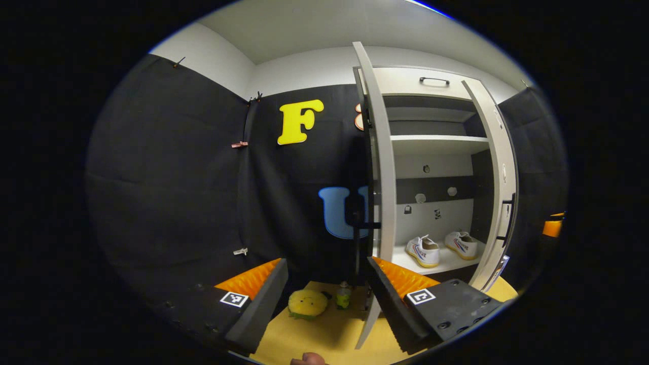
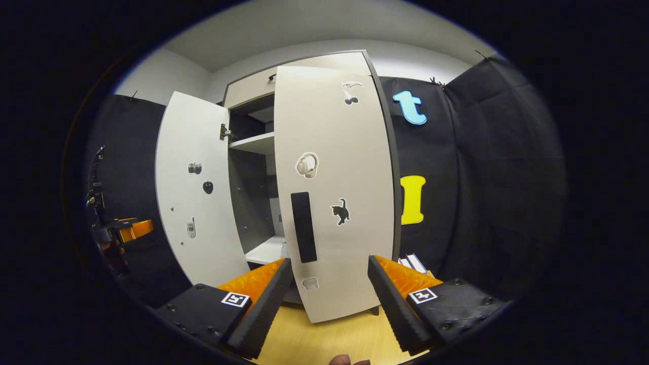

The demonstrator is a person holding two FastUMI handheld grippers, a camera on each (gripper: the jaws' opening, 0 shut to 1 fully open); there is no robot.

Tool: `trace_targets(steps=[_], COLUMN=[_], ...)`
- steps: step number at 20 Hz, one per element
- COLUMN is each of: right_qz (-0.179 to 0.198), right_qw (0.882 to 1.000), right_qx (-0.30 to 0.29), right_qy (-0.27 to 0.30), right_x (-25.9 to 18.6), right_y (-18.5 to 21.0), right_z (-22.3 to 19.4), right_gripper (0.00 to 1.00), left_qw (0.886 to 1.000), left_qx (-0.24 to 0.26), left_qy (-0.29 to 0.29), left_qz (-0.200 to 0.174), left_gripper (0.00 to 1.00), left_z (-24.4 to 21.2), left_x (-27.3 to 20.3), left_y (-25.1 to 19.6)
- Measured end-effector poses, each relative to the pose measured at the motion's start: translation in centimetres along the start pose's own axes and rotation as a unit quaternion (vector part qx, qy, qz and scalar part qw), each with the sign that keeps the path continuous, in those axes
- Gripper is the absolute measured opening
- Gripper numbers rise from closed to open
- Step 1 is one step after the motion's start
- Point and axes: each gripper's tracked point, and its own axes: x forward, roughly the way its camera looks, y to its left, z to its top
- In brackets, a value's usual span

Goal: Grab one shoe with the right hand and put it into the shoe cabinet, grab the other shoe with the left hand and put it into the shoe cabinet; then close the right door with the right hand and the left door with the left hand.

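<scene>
Two white shoes, one (image 1: 423,251) to the left of the other (image 1: 462,245), stand side by side on the cabinet's low shelf (image 1: 441,262). My left gripper (image 1: 327,291) is open and holds nothing, short of the left door (image 1: 381,167), which I see edge-on and swung wide. The right door (image 1: 499,187) is partly open. In the right gripper view my right gripper (image 2: 329,289) is open in front of the right door (image 2: 337,192), below its dark handle (image 2: 303,226). The left door (image 2: 195,192) stands open beyond, and the other gripper (image 2: 124,230) shows far left.
A yellow plush toy (image 1: 307,303) and a small green bottle (image 1: 344,296) sit on the wooden floor (image 1: 324,334) by the left door's foot. An upper shelf (image 1: 438,138) spans the cabinet. Black cloth walls close in on both sides.
</scene>
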Motion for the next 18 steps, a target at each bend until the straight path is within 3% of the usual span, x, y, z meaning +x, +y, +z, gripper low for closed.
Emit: trace_targets(steps=[8, 18], right_qz=[-0.024, -0.022], right_qw=[1.000, 1.000], right_qx=[-0.003, 0.004], right_qy=[-0.020, -0.017], right_x=[-0.9, -1.1], right_y=[-1.2, -1.3], right_z=[1.3, 1.4], right_gripper=[0.98, 0.98], left_qw=[1.000, 0.999], left_qx=[-0.004, -0.001], left_qy=[0.023, 0.030], left_qz=[-0.012, -0.011], left_gripper=[0.97, 0.93], left_z=[-2.7, -2.7], left_x=[5.5, 4.7], left_y=[0.7, -1.6])
